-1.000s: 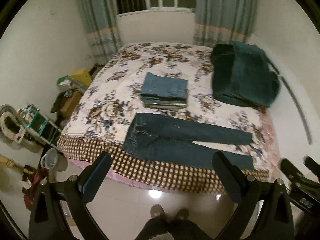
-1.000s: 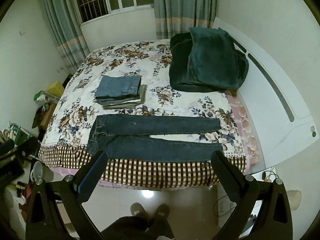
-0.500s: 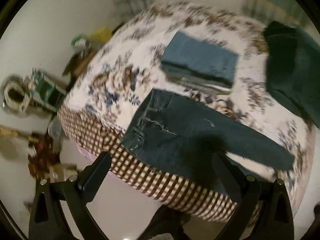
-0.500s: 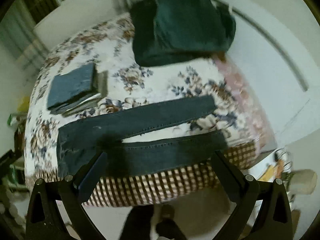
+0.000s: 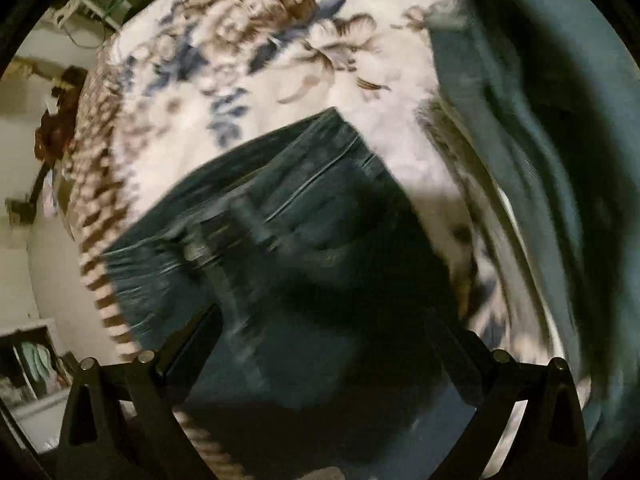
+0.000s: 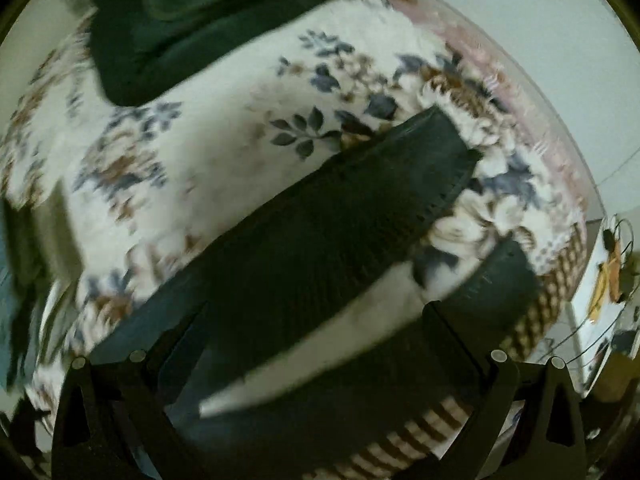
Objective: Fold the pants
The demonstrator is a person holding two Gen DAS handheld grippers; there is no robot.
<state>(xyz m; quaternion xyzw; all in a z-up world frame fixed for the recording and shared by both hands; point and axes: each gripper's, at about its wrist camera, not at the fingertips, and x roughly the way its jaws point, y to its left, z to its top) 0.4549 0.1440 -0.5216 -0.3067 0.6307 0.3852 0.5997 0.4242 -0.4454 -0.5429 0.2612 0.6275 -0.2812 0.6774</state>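
Both claws spread wide, gripping nothing. Left claw [image 5: 320, 344] low above the waist end of the dark jeans [image 5: 280, 240], fingers [image 5: 192, 344] on either side of the denim, contact not clear because of blur. Right claw [image 6: 316, 340] above the leg ends of the jeans [image 6: 340, 224], which lie flat on the flowered bed cover [image 6: 224, 148]. Only from the left wrist: waistband and pocket seams, plus a folded blue stack [image 5: 540, 140] beyond the jeans. Only from the right wrist: two leg cuffs and a dark green blanket [image 6: 192, 20] far behind the jeans.
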